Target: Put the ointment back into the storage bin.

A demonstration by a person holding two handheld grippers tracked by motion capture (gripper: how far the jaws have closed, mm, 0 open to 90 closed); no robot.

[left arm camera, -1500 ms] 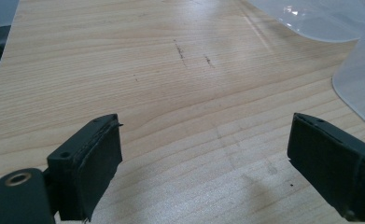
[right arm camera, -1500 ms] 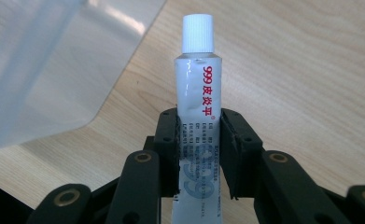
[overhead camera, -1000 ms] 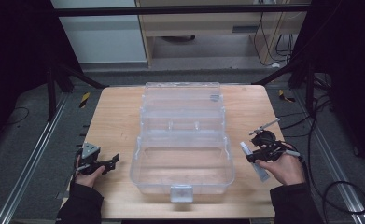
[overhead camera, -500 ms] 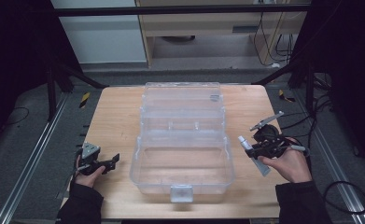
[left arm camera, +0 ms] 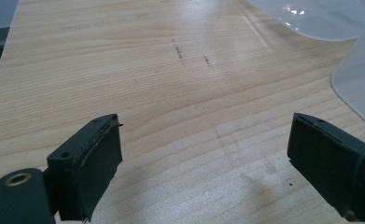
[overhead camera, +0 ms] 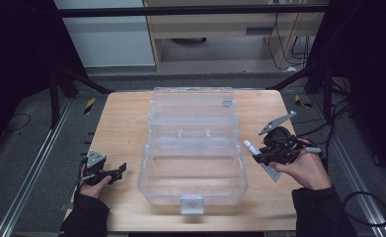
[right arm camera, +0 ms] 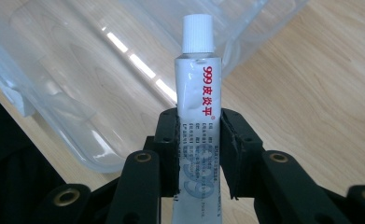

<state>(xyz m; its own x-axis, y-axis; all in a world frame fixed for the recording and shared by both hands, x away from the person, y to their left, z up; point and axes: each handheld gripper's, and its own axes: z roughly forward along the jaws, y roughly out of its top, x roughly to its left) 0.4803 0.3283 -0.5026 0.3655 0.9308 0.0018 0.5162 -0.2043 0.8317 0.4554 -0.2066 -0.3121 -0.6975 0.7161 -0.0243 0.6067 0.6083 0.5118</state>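
The right gripper (overhead camera: 257, 152) was clamped on the white ointment tube (right arm camera: 198, 100), cap pointing toward the open clear box (overhead camera: 193, 148), probably to drop it inside, while the left gripper (overhead camera: 116, 171) rested with jaws apart, empty, on the wooden table (overhead camera: 121, 118).

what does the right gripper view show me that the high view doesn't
Right gripper view: the red print on the white tube, its ribbed cap, and the black fingers pressing its sides. High view: the whole clear plastic box with its lid open, the left gripper resting open on the wooden table, both hands. Shared: the tube held by the right gripper beside the box.
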